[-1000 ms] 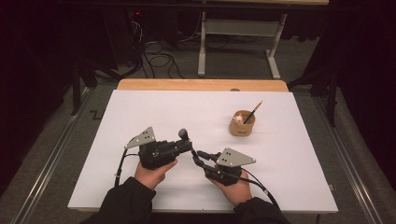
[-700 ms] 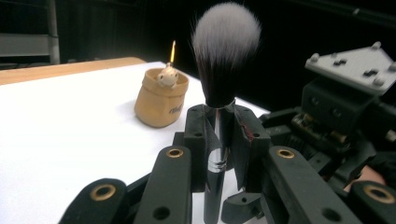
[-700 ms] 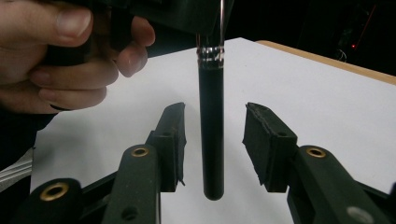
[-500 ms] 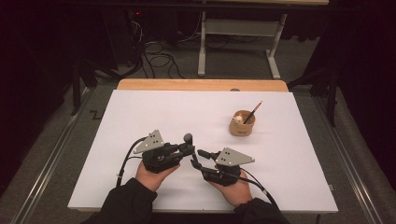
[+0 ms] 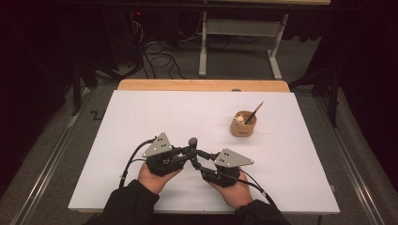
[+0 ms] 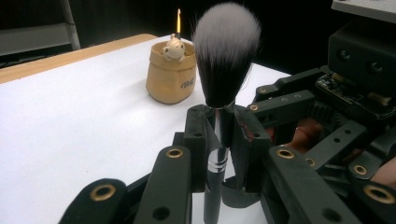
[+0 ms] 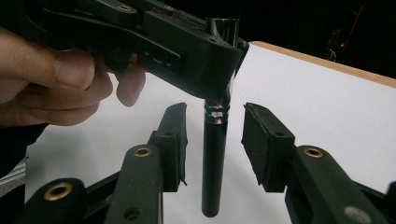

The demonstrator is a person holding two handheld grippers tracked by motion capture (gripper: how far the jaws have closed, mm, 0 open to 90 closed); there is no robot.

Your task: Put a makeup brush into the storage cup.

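A makeup brush [image 6: 226,51] with dark, white-tipped bristles stands upright, and my left gripper [image 6: 219,126] is shut on its chrome ferrule. From above, the brush head [image 5: 192,140] rises between the two grippers near the table's front. My right gripper [image 7: 217,123] straddles the brush's black handle [image 7: 214,158] below the left gripper's jaws. Its pads [image 7: 175,135] stand a small gap off the handle on both sides, and its jaws have just been closing around it. In the high view the left gripper [image 5: 187,152] and right gripper [image 5: 199,160] meet tip to tip.
A tan cup [image 5: 243,125] with a small white figure and a thin stick [image 5: 256,111] stands right of centre on the white table [image 5: 141,117]. The same cup [image 6: 170,79] sits behind the brush. A wooden strip [image 5: 202,85] edges the far side.
My left gripper has drifted a little right with the brush, closer to the right gripper. The right hand has stayed where it was.
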